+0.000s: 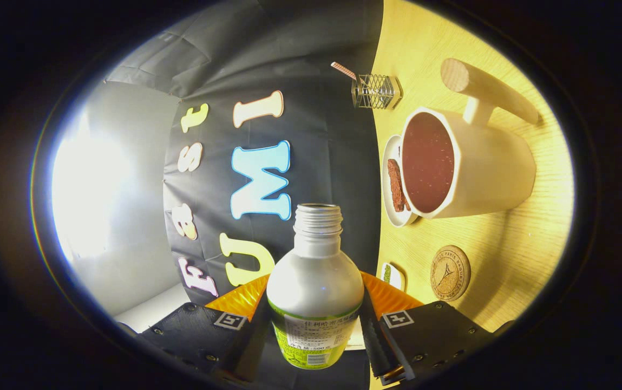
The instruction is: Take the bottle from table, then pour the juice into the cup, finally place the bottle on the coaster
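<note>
— Fingers [315,330] first: one on each side of the bottle [315,292], both pressed against its lower body, so they are grasping it. Its neck points away from the camera, straight ahead along the fingers, and the mouth has no cap on it.

— And the whole view is rolled?

— Yes. The worktop [511,254] stands like a wall on the right, so I judge the bottle is tipped on its side with its long axis about level. That fits the pouring step.

— Where does the cup lie from the mouth?

— The cup [467,165] is beyond the fingers and off to the right of the bottle's mouth, well apart from it, its opening facing us. Dark red liquid already fills much of it. The coaster [450,272] sits nearer, on the worktop between the fingers and the cup, bare.

— So the return move?

— Rolling upright, then setting down on that coaster, I'd judge.

— What's unclear?

— How much juice is left; the bottle wall hides it. No stream shows at the mouth. A plate [392,189] behind the cup is partly hidden, and a wire holder [375,91] stands farthest off.
</note>
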Action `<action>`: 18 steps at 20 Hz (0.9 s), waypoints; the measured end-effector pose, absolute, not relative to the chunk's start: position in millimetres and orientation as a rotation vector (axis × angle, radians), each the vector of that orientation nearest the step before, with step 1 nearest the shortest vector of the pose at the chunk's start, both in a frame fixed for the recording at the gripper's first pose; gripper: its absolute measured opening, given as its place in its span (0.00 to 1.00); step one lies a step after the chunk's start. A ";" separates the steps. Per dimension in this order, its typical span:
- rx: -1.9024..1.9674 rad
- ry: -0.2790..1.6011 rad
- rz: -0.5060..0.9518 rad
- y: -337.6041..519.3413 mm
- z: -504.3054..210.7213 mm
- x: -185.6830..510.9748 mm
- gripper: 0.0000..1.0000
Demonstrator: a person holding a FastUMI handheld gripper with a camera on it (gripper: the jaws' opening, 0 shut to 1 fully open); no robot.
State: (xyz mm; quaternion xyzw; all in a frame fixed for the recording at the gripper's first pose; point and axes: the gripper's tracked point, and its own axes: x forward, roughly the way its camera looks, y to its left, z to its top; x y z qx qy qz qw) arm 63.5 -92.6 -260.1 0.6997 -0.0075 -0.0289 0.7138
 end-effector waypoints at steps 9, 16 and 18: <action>1.644 -0.041 -0.064 -92.4 -264.4 64.0 0.76; 1.698 -0.071 -0.064 -94.5 -264.0 63.5 0.76; 1.698 -0.071 -0.060 -93.2 -263.0 63.4 0.76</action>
